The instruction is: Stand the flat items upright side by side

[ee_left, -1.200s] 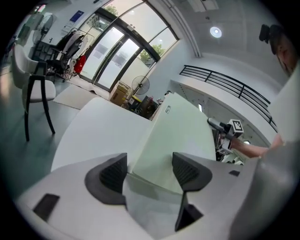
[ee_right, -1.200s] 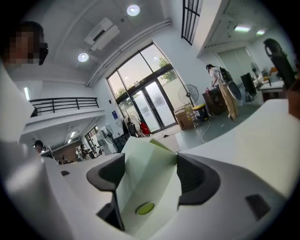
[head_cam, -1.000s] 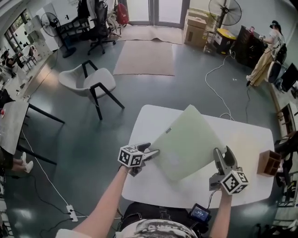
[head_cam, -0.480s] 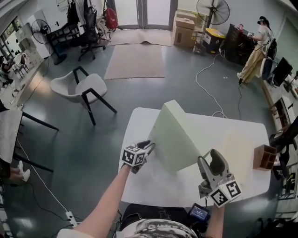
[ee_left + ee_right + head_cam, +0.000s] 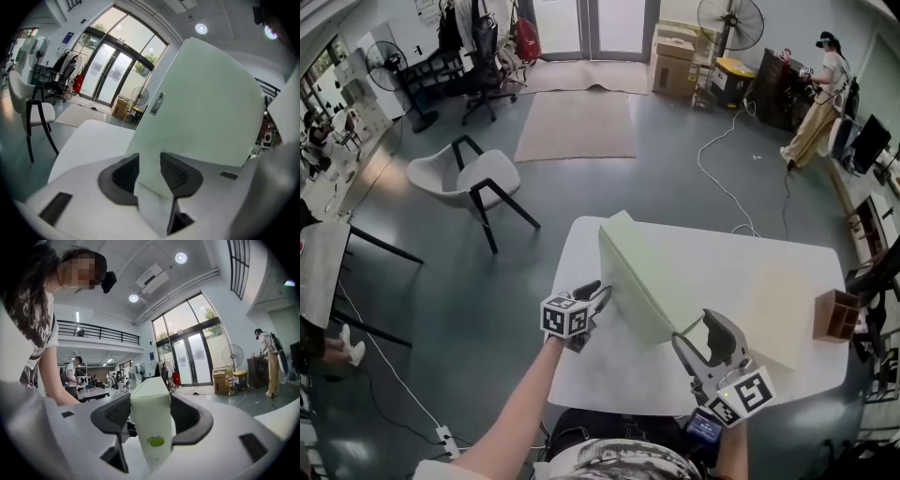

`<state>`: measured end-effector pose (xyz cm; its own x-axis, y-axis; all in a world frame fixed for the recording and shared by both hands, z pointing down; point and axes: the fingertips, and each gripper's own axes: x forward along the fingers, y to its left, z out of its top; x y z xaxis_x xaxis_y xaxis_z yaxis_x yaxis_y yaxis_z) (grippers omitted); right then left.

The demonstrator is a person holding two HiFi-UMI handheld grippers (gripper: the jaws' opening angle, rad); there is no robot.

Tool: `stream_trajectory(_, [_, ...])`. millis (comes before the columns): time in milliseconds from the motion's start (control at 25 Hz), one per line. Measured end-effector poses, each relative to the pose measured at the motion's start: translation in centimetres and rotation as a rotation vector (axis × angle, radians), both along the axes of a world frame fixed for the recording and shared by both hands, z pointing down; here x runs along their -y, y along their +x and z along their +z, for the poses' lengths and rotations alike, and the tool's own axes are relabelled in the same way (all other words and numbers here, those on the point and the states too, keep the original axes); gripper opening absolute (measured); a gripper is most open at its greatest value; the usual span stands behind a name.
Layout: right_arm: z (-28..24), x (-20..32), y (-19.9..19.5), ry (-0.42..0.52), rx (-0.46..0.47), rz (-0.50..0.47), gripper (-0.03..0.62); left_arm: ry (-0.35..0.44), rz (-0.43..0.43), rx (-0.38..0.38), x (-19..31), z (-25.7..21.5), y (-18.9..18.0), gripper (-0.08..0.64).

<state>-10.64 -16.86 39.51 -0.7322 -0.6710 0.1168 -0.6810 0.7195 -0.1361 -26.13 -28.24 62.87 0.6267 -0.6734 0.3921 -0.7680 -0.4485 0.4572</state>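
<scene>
A large pale green folder (image 5: 637, 281) stands nearly upright on its long edge on the white table (image 5: 600, 375). My left gripper (image 5: 600, 298) is shut on the folder's thin lower left edge (image 5: 149, 161); its jaws have just closed onto it and then eased slightly. The folder's broad face (image 5: 206, 103) fills that view. My right gripper (image 5: 701, 326) is shut on the near right corner, and the thick spine (image 5: 151, 413) sits between its pads after the jaws narrowed a little. A second flat item, pale cream (image 5: 783, 300), lies flat on the table to the right.
A small wooden holder (image 5: 837, 317) stands at the table's right edge. A dark device (image 5: 705, 427) sits at the near edge. A white chair (image 5: 478, 178) stands on the floor to the left, and a person (image 5: 820, 84) stands far back right.
The green folder has swung from a slanted lie to nearly upright. My left gripper has shut on its edge. My right gripper has come nearer and rolled with the folder's corner.
</scene>
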Motion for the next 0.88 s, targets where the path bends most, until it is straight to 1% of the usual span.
stream_trajectory(80, [0.1, -0.4, -0.5, 0.005, -0.007, -0.012, 0.272, 0.010, -0.015, -0.021, -0.1, -0.6, -0.3, 0.138])
stream_trajectory(280, [0.5, -1.3, -0.7, 0.011, -0.025, -0.024, 0.276, 0.039, -0.003, -0.017, -0.4, -1.7, -0.2, 0.146])
stream_trajectory(400, [2.6, -1.3, -0.1, -0.025, -0.057, -0.017, 0.323, 0.050, 0.004, -0.015, -0.5, -2.1, -0.1, 0.150])
stream_trajectory(480, [5.1, -0.9, 0.1, -0.058, -0.109, -0.008, 0.331, 0.055, 0.013, -0.007, -0.6, -2.4, 0.0, 0.150])
stream_trajectory(560, [7.8, -0.3, -0.3, -0.086, -0.192, -0.017, 0.332, 0.058, 0.021, 0.001, -0.7, -2.6, 0.1, 0.150])
stream_trajectory(600, [9.0, 0.0, -0.6, -0.099, -0.227, -0.025, 0.342, 0.058, 0.026, 0.005, -0.7, -2.7, 0.1, 0.149])
stream_trajectory(680, [10.8, 0.8, -1.5, -0.118, -0.261, -0.032, 0.344, 0.057, 0.032, 0.006, -0.8, -2.8, 0.1, 0.149])
stream_trajectory(760, [11.6, 1.5, -2.3, -0.125, -0.267, -0.012, 0.336, 0.053, 0.035, -0.003, -0.7, -2.8, 0.1, 0.147])
stream_trajectory(800, [11.7, 1.7, -2.5, -0.122, -0.268, 0.013, 0.316, 0.051, 0.039, -0.009, -0.7, -2.8, 0.2, 0.147])
stream_trajectory(880, [11.5, 1.8, -2.6, -0.112, -0.277, 0.088, 0.308, 0.053, 0.065, -0.006, -0.6, -2.9, 1.0, 0.147])
